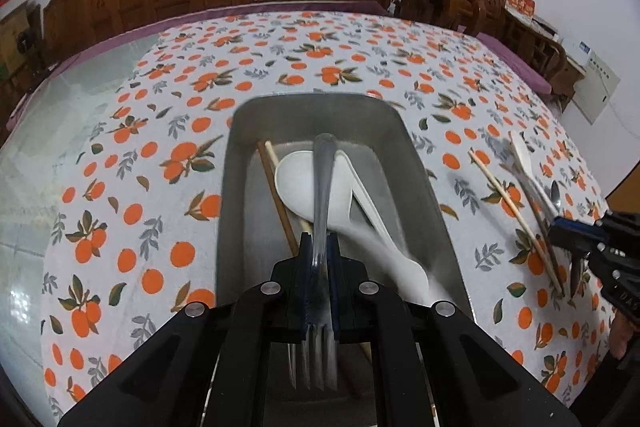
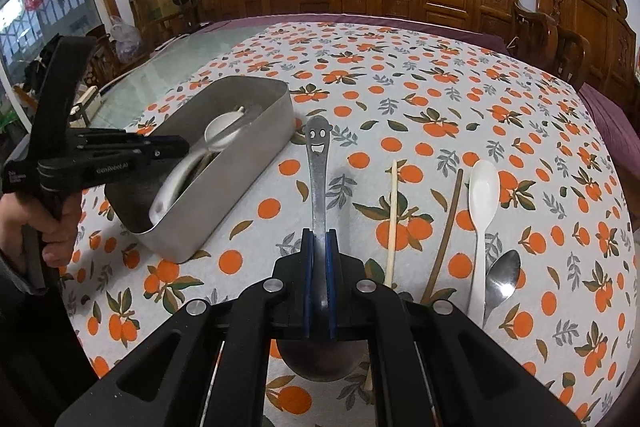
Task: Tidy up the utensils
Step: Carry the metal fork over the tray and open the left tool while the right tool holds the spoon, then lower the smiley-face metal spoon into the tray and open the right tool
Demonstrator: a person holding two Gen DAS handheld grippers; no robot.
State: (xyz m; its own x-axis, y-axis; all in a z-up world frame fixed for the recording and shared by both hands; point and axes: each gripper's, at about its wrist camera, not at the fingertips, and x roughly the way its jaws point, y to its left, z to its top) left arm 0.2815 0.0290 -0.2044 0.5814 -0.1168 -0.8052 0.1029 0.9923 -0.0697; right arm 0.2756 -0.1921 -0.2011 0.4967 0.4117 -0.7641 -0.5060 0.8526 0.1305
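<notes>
- Left tool [image 1: 319,243] clamped tight on a metal fork [image 1: 322,211], tines toward the camera, handle out over the metal tray [image 1: 240,163].
- Right tool [image 2: 319,239] closed on a smiley-handled metal spoon [image 2: 318,171], bowl under the camera, above the tabletop [image 2: 440,75].
- Just right of it, on the orange-print cloth: pale chopstick [image 2: 392,219], brown chopstick [image 2: 446,231], white plastic spoon [image 2: 482,211], small metal spoon [image 2: 502,275].
- Farther left, inside the tray: white ladle [image 1: 300,183] and chopsticks [image 1: 276,183].
</notes>
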